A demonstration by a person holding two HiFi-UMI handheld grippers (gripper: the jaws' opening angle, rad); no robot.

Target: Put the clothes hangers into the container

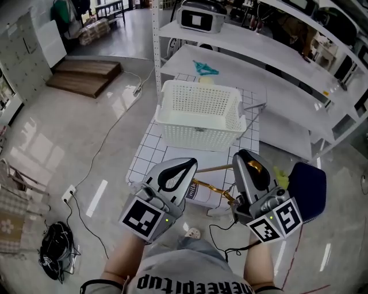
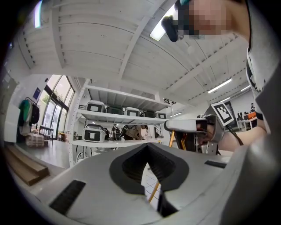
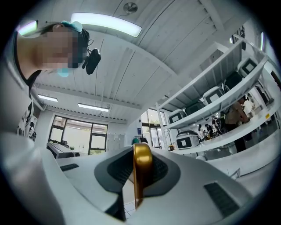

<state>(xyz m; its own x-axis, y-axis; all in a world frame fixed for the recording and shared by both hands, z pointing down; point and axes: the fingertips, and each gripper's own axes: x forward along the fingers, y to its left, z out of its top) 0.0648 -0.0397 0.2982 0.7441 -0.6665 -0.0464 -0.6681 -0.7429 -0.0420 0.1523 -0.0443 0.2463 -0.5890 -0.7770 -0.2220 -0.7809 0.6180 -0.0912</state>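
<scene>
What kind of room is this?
Probably a workshop or storeroom: long white shelves hold boxy machines, the bare floor is shiny, and a cable trails across it.

The person's shirt [image 1: 190, 282] carries print reading roughly "keepitup".

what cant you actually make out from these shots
Gold hanger: in the head view, the left gripper and right gripper cover most of it, so its full shape is hidden.
White basket: in the head view, its near wall hides the bottom.
Teal item behind the basket: in the head view, too small to name.
</scene>
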